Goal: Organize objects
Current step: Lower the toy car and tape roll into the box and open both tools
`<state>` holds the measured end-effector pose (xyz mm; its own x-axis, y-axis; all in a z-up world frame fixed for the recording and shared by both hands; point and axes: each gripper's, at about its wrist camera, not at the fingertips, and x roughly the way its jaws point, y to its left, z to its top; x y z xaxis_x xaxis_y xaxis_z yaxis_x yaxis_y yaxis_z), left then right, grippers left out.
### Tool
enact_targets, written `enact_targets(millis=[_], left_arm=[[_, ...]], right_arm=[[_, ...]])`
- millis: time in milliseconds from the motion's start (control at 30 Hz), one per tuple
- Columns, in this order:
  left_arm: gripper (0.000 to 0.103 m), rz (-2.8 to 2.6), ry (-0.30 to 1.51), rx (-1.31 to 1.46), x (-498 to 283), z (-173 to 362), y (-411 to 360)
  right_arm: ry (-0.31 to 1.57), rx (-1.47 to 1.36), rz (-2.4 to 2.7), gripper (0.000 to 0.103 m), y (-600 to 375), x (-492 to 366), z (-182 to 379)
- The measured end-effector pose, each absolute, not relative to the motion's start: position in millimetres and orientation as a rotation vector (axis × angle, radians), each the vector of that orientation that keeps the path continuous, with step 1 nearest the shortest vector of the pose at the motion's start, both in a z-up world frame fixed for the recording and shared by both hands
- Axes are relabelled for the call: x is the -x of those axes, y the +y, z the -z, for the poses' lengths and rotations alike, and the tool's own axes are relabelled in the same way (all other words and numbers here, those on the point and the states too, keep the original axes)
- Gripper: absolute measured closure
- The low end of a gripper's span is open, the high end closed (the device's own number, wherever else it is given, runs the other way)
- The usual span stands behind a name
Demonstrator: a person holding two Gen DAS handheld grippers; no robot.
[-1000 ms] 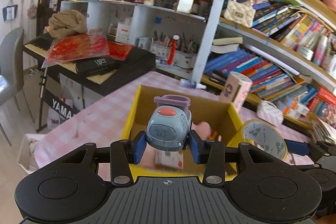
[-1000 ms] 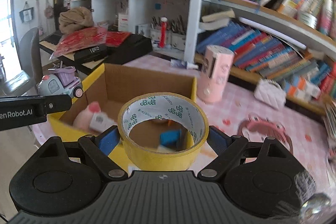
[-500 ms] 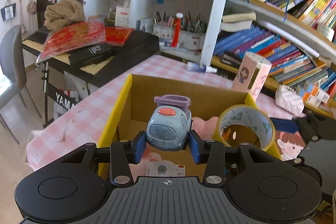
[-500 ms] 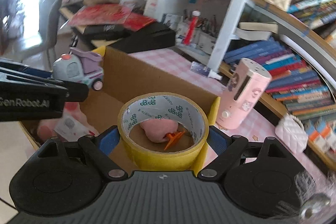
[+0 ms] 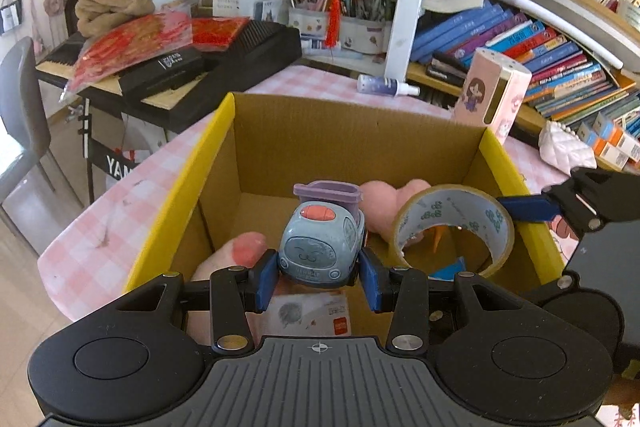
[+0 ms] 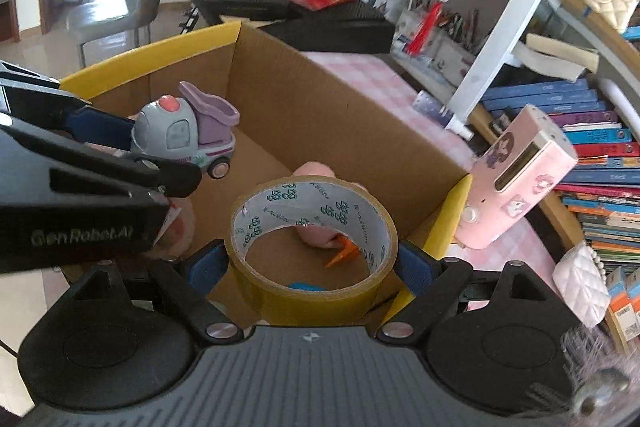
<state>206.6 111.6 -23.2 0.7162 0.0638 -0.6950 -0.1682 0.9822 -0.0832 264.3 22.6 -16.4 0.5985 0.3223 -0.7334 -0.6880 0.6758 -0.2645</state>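
My left gripper (image 5: 319,279) is shut on a grey-blue toy truck (image 5: 322,247) with a purple bed, held inside the open top of a yellow-rimmed cardboard box (image 5: 188,163). The truck also shows in the right wrist view (image 6: 188,135). My right gripper (image 6: 310,267) is shut on a roll of yellow tape (image 6: 312,247), held over the box's right side (image 6: 448,211); the roll shows in the left wrist view (image 5: 454,227) too. Inside the box lie a pink plush toy (image 5: 380,203), a card packet (image 5: 308,315) and a small blue item (image 6: 306,286).
The box stands on a pink checked tablecloth (image 5: 100,227). A pink cartoon-printed box (image 5: 494,91) and a small spray bottle (image 5: 384,85) stand behind it. Bookshelves (image 5: 540,39) fill the right; a keyboard with black boxes (image 5: 180,67) and a grey chair (image 6: 132,7) are at left.
Both grippers have moved forward and down over the box. The truck and the tape roll now hang inside its opening, still gripped.
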Motion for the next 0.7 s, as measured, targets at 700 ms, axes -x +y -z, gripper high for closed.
enact_targets(millis=[700], left_arm=[[0.054,-0.142,0.688,0.069,-188,10,105]], right_arm=[[0.696,0.53,-0.582,0.013,19,-255,8]])
